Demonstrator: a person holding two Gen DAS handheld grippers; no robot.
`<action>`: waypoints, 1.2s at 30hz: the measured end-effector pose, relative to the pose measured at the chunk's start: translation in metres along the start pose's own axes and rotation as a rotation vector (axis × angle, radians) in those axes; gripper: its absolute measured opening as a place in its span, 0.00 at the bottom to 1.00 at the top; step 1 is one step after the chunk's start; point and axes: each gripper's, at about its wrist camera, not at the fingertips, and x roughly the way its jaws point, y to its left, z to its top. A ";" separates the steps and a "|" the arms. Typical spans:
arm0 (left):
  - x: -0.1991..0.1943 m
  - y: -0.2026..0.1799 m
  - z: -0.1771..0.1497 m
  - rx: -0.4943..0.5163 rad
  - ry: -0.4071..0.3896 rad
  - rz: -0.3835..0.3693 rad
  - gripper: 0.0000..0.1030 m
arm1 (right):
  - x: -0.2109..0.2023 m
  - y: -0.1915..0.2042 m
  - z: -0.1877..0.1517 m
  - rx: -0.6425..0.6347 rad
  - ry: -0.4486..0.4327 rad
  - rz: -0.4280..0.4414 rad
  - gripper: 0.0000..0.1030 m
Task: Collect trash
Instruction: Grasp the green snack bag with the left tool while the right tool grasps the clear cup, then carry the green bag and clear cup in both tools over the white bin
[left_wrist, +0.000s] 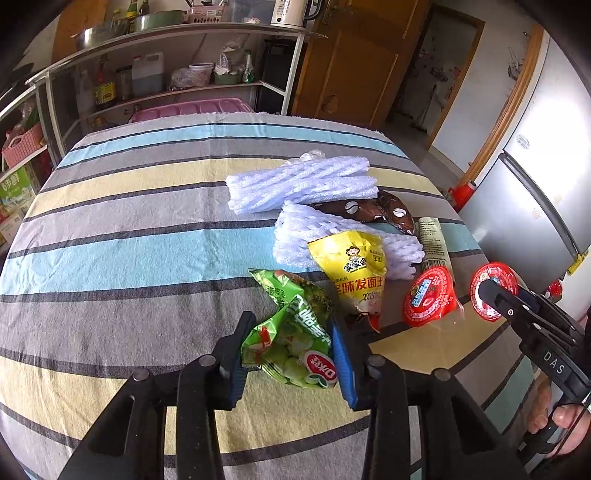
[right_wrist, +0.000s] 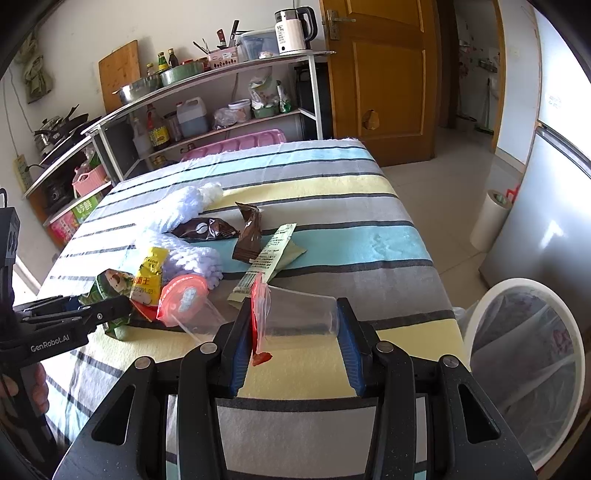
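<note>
My left gripper (left_wrist: 291, 332) is shut on a crumpled green snack wrapper (left_wrist: 291, 339), which also shows in the right wrist view (right_wrist: 110, 291). My right gripper (right_wrist: 295, 321) is shut on a clear plastic cup (right_wrist: 303, 314) with a red peel-off lid (left_wrist: 493, 290), held sideways just above the table. A second red-lidded cup (left_wrist: 428, 297) lies on the table beside a yellow packet (left_wrist: 354, 266). White foam fruit nets (left_wrist: 306, 184), brown coffee wrappers (right_wrist: 247, 232) and a pale green wrapper (right_wrist: 273, 254) lie further back.
The striped tablecloth (left_wrist: 129, 240) covers the table. A white-rimmed bin with a clear bag (right_wrist: 528, 354) stands on the floor at the table's right. Shelves with bottles and pots (right_wrist: 207, 110) stand behind; a fridge (right_wrist: 554, 206) is at the right.
</note>
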 end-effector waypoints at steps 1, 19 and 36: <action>-0.001 0.000 0.000 -0.001 -0.003 0.000 0.38 | -0.001 0.000 0.000 0.000 -0.003 0.001 0.42; -0.056 -0.031 0.008 0.083 -0.136 -0.030 0.37 | -0.039 -0.007 -0.008 0.027 -0.074 -0.013 0.42; -0.041 -0.158 0.016 0.325 -0.153 -0.147 0.37 | -0.106 -0.075 -0.021 0.136 -0.169 -0.165 0.42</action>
